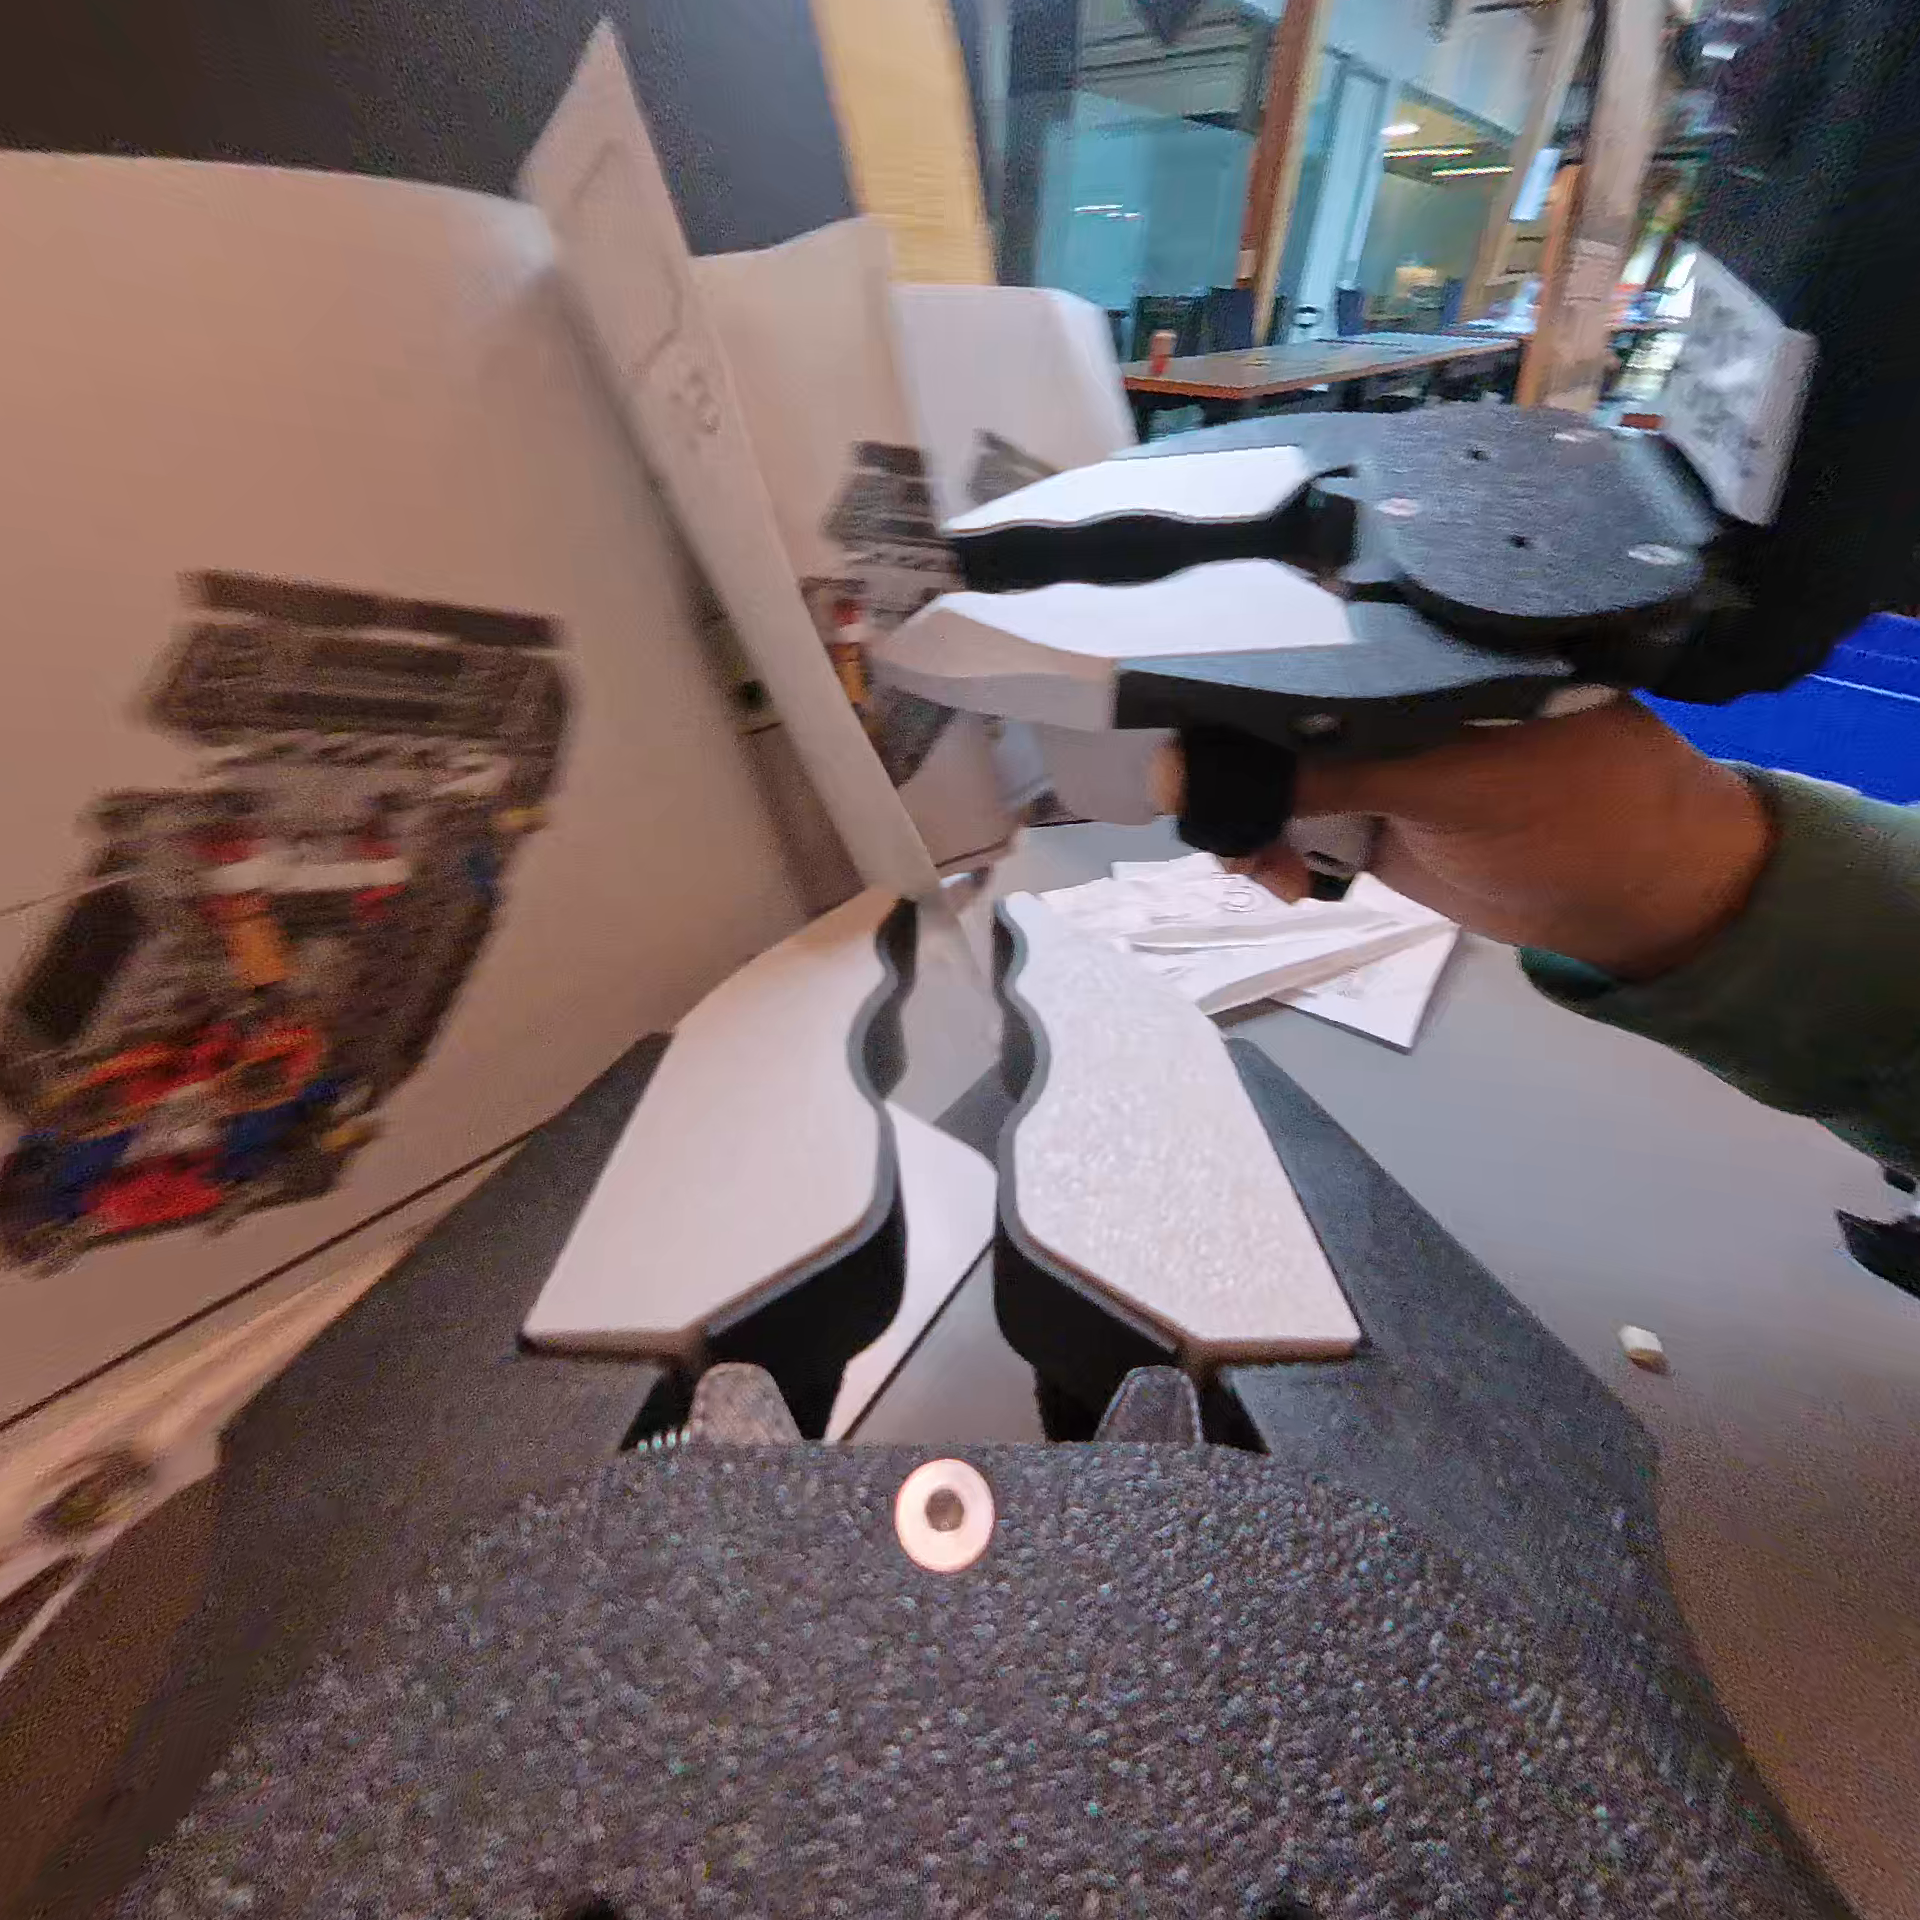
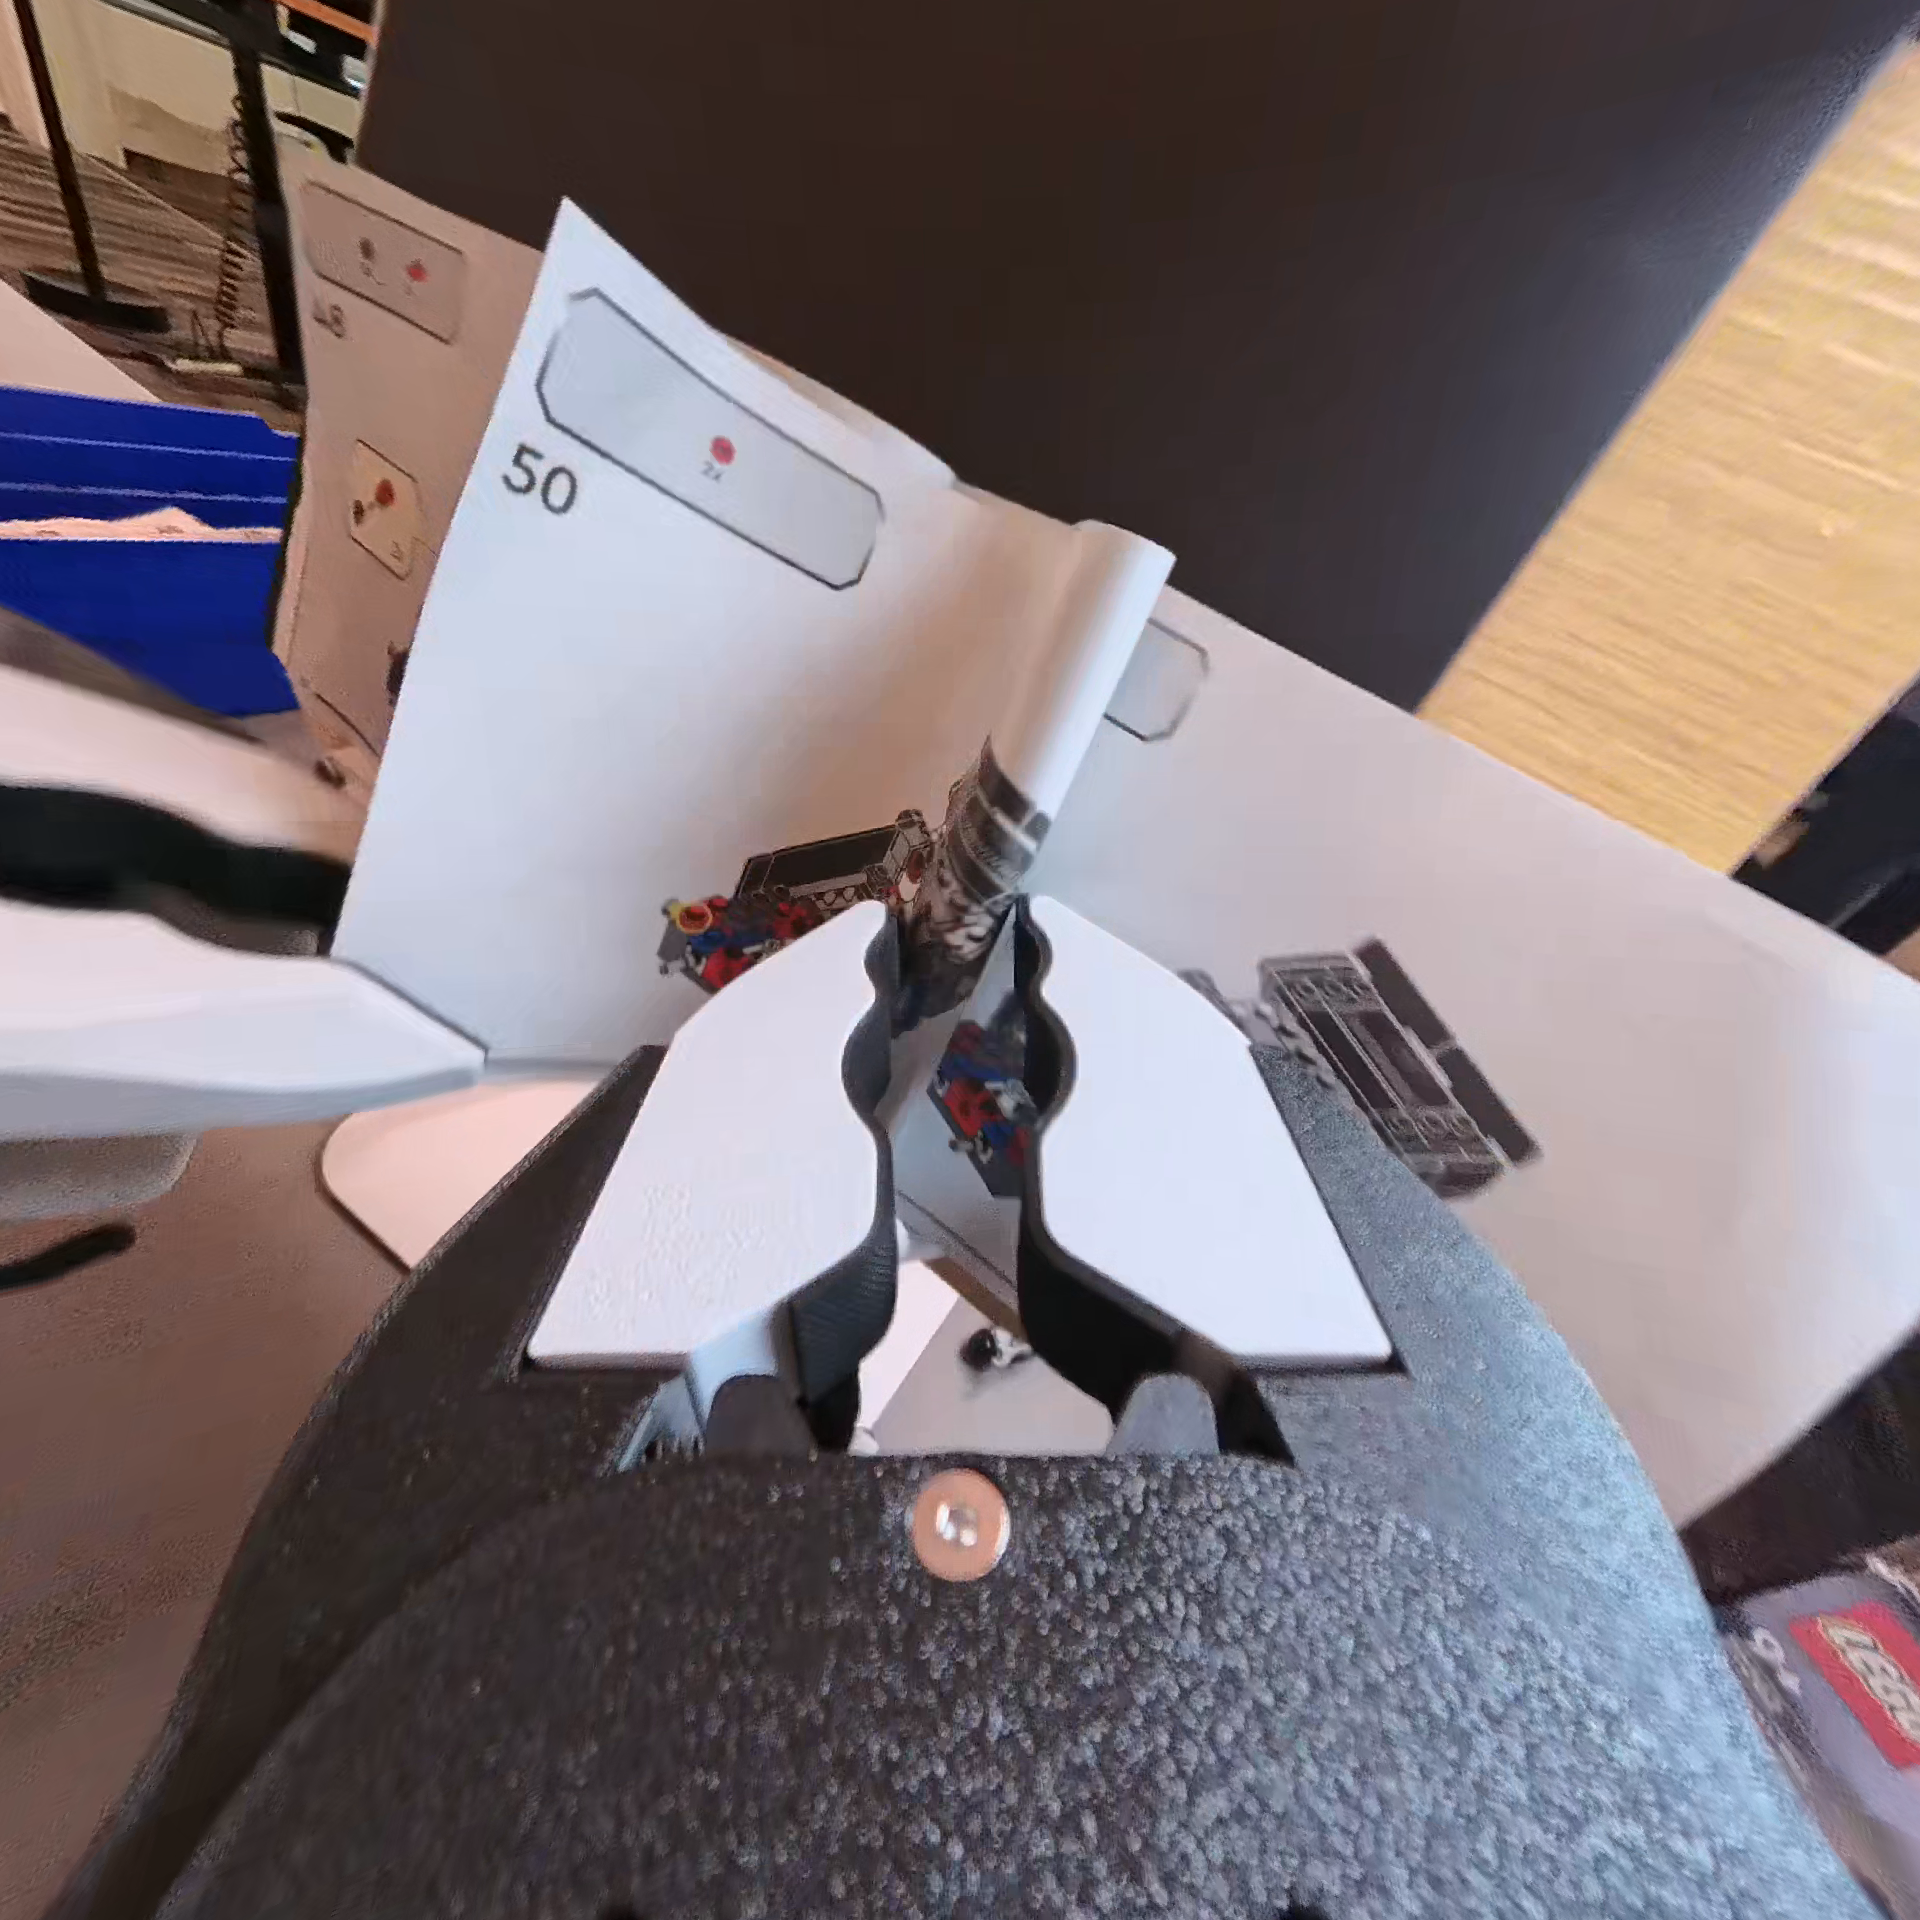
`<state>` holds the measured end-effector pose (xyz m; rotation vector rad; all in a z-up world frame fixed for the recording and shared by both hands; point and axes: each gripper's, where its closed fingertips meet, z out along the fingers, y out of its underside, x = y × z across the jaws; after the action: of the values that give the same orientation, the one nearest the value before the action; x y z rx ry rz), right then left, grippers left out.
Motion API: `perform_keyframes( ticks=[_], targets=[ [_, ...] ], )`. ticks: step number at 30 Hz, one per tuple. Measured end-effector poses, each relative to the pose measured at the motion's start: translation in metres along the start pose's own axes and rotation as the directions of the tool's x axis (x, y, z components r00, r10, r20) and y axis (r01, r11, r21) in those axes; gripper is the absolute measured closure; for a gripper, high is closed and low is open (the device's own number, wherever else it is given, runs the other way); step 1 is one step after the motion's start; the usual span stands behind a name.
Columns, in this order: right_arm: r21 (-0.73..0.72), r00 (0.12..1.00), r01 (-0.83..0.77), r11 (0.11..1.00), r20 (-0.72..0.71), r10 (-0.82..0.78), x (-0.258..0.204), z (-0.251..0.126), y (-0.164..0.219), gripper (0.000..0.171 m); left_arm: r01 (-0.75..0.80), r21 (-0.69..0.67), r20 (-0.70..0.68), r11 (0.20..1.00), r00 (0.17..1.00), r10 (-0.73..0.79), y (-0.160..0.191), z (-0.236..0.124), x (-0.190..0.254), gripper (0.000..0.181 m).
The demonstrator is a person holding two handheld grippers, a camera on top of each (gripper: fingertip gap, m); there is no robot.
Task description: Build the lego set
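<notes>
The white instruction booklet (image 1: 312,520) stands open and upright over the table, with printed pictures of the model on its pages. My left gripper (image 1: 951,914) is shut on the lower edge of one page that runs up between its fingers. My right gripper (image 2: 951,914) is shut on a curled bundle of booklet pages (image 2: 1081,675). In the left wrist view the right gripper (image 1: 920,603) reaches in from the right, held by a hand (image 1: 1507,831), with its tips at the pages. A finger (image 2: 260,1029) of the left gripper shows blurred at the left of the right wrist view.
Loose white paper sheets (image 1: 1299,945) and a small white piece (image 1: 1642,1345) lie on the grey table (image 1: 1558,1195). A blue bin (image 2: 135,540) stands at the side. A printed box or bag (image 2: 1849,1683) lies at the lower right. A dark panel rises behind the booklet. Across from one pair of fingers to the other is roughly 8 centimeters.
</notes>
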<state>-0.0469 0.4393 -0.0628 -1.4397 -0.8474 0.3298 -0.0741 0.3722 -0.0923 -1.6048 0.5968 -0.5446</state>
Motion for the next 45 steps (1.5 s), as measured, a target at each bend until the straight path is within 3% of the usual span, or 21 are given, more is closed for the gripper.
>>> perform_keyframes(
  ticks=[2, 7, 11, 13, 18, 20, 22, 25, 27, 30, 33, 36, 38, 40, 45],
  targets=[
    [0.0, 0.999, -0.03, 1.0, -0.016, 0.03, 0.006, -0.008, 0.005, 0.149, -0.014, 0.03, -0.065, 0.999, 0.998, 0.016, -0.003, 0.005, 0.023, 0.176],
    [0.024, 0.975, -0.185, 0.983, -0.124, 0.186, 0.037, -0.042, 0.024, 0.149, -0.043, 0.086, -0.138, 0.995, 0.989, 0.055, -0.021, 0.009, 0.054, 0.169],
    [0.05, 0.864, -0.439, 0.897, -0.25, 0.437, 0.067, -0.071, 0.06, 0.149, -0.034, 0.115, -0.321, 0.993, 0.945, 0.07, -0.037, 0.011, 0.089, 0.141],
    [0.077, 0.81, -0.525, 0.848, -0.26, 0.525, 0.069, -0.079, 0.075, 0.15, -0.055, 0.126, -0.38, 0.991, 0.92, 0.099, -0.046, 0.011, 0.104, 0.135],
    [0.098, 0.805, -0.555, 0.826, -0.188, 0.563, 0.048, -0.081, 0.086, 0.149, 0.03, 0.119, -0.514, 0.992, 0.857, 0.036, -0.069, 0.007, 0.119, 0.122],
    [0.082, 0.796, -0.574, 0.815, -0.178, 0.579, 0.041, -0.08, 0.091, 0.149, -0.009, 0.098, -0.422, 0.995, 0.905, 0.05, -0.067, 0.019, 0.099, 0.125],
    [0.039, 0.792, -0.586, 0.809, -0.185, 0.582, 0.032, -0.079, 0.102, 0.149, -0.03, 0.05, -0.265, 0.998, 0.963, 0.043, -0.062, 0.033, 0.066, 0.14],
    [-0.055, 0.804, -0.585, 0.809, -0.174, 0.569, 0.012, -0.074, 0.123, 0.149, -0.04, -0.052, -0.051, 0.998, 0.998, 0.038, -0.052, 0.048, 0.022, 0.151],
    [-0.125, 0.799, -0.602, 0.789, -0.088, 0.595, -0.015, -0.066, 0.13, 0.15, -0.111, -0.176, 0.096, 0.978, 0.987, 0.129, -0.036, 0.056, -0.003, 0.158],
    [-0.114, 0.782, -0.62, 0.776, -0.012, 0.623, -0.042, -0.055, 0.122, 0.144, -0.242, -0.297, 0.211, 0.924, 0.927, 0.31, -0.023, 0.064, -0.021, 0.17],
    [-0.067, 0.849, -0.523, 0.85, -0.134, 0.511, -0.037, -0.044, 0.118, 0.113, -0.328, -0.368, 0.27, 0.87, 0.858, 0.438, -0.019, 0.069, -0.026, 0.18],
    [-0.086, 0.932, -0.298, 0.951, -0.242, 0.27, -0.026, -0.028, 0.117, 0.111, -0.352, -0.395, 0.277, 0.848, 0.835, 0.476, -0.016, 0.071, -0.025, 0.181],
    [-0.121, 0.955, -0.16, 0.98, -0.269, 0.123, -0.022, -0.017, 0.117, 0.129, -0.35, -0.394, 0.278, 0.85, 0.836, 0.473, -0.015, 0.071, -0.025, 0.181],
    [-0.165, 0.948, 0.014, 0.986, -0.311, -0.066, -0.016, -0.017, 0.114, 0.17, -0.348, -0.394, 0.277, 0.851, 0.838, 0.471, -0.015, 0.071, -0.025, 0.181],
    [-0.308, 0.788, 0.374, 0.875, -0.392, -0.475, -0.006, -0.033, 0.105, 0.171, -0.322, -0.399, 0.286, 0.859, 0.846, 0.45, -0.014, 0.075, -0.026, 0.181]
  ],
)
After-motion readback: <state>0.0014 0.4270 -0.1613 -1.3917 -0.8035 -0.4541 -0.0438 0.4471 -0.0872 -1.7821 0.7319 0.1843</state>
